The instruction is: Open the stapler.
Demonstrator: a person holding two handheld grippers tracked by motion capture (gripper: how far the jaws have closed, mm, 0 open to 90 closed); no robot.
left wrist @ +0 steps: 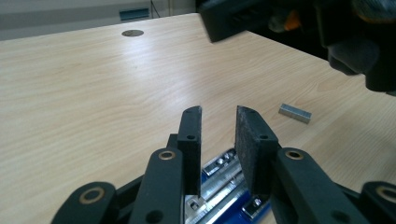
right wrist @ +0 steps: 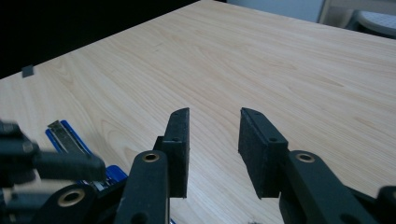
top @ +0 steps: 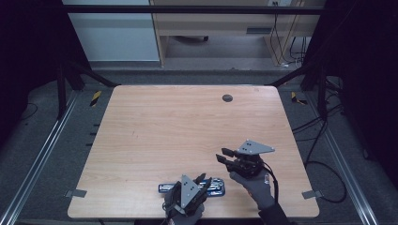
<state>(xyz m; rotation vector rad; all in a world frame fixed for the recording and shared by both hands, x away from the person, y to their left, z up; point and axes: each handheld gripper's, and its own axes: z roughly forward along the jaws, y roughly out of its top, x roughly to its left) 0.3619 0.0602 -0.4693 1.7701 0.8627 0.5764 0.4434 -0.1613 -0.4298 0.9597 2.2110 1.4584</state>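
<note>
A blue and silver stapler [top: 217, 189] lies swung open flat near the table's front edge. My left gripper [top: 205, 180] hovers just over it. In the left gripper view the jaws [left wrist: 218, 114] stand open and empty, with the stapler [left wrist: 224, 182] below and behind them. A short silver strip of staples [left wrist: 295, 113] lies on the wood to their right. My right gripper [top: 224, 155], held by a gloved hand, is above the table to the stapler's right. Its jaws [right wrist: 215, 116] are open with bare wood between them, and the stapler [right wrist: 65, 135] lies at the lower left.
The wooden table [top: 187, 122] has a round dark grommet [top: 227, 98] near its far edge. Small metal brackets [top: 75, 192] [top: 310, 193] stick out at the front corners. Cables trail over the floor at the right.
</note>
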